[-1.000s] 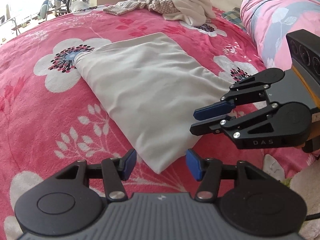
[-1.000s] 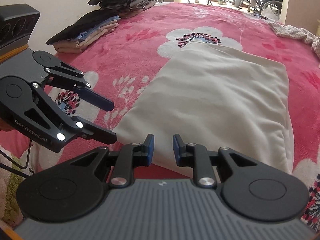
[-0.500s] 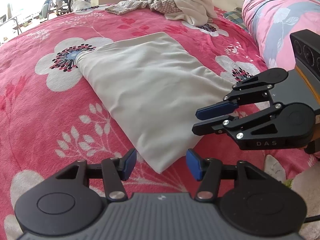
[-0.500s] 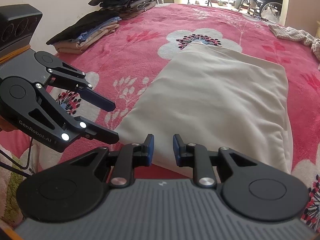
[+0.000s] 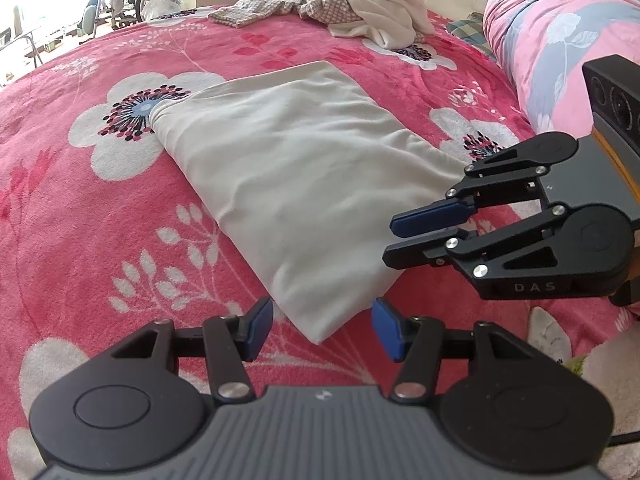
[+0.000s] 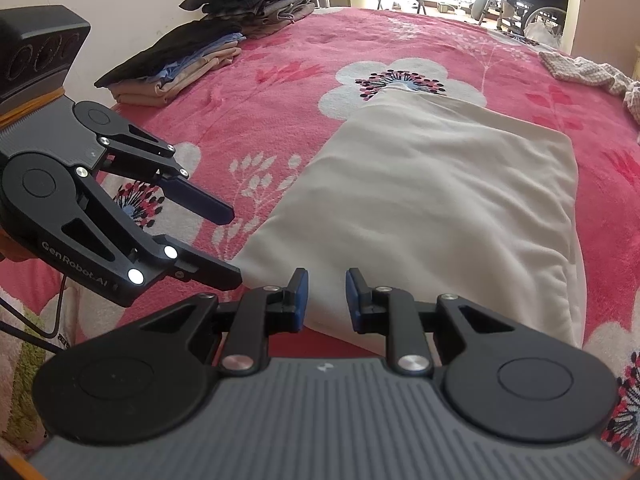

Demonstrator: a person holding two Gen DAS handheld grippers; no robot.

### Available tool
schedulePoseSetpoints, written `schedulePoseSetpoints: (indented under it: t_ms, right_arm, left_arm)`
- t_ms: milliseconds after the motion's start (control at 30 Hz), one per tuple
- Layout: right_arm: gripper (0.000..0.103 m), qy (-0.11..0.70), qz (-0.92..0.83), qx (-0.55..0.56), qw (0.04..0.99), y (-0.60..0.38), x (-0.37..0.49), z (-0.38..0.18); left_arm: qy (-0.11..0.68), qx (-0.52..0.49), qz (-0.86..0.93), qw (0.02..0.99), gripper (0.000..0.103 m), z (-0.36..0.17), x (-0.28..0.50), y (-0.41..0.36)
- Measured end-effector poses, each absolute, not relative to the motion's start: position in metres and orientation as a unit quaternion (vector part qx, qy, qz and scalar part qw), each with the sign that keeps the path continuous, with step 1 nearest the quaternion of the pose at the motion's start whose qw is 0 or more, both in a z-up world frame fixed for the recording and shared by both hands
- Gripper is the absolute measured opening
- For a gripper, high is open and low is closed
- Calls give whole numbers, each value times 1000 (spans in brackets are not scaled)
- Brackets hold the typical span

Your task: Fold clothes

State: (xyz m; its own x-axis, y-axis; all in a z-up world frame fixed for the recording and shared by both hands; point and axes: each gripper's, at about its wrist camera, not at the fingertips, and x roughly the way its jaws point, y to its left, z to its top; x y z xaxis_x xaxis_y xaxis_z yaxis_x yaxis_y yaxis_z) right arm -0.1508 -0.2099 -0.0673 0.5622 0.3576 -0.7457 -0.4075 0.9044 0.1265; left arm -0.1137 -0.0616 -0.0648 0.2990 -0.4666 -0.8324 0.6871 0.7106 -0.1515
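Left wrist view: the cloth (image 5: pixel 296 184), cream and already folded into a long panel, lies flat on the pink blanket (image 5: pixel 80 240), its near corner just ahead of the left gripper (image 5: pixel 322 328). That gripper's jaws stand about half open with nothing between them; the corner sits in front of the gap, not in it. A grab from here could catch only the top layer, since the folded edges are stacked and soft, and the panel would then peel apart when lifted. The plush blanket could also get pinched along with the cloth. The right gripper (image 5: pixel 394 242) hangs over the cloth's right edge, tilted down, jaws nearly together and empty. A heap of unfolded laundry (image 5: pixel 360 12) waits at the far side.

Right wrist view: the right gripper (image 6: pixel 325 294) points down over the near short edge of the cloth (image 6: pixel 440 208), jaws narrowly parted, holding nothing. The left gripper (image 6: pixel 236 244) sits beside the cloth's left corner, angled down. If the two lift unevenly, the fold will skew. Folded piles (image 6: pixel 180 68) rest by the wall.
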Motion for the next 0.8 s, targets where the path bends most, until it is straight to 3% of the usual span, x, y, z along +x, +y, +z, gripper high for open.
schedulePoseSetpoints:
  t_ms: [800]
  right_arm:
    - [20,411,215,-37,885,-208,-153,-65]
  left_arm:
    - [466,118,-363,799,56,-64,-117,-62]
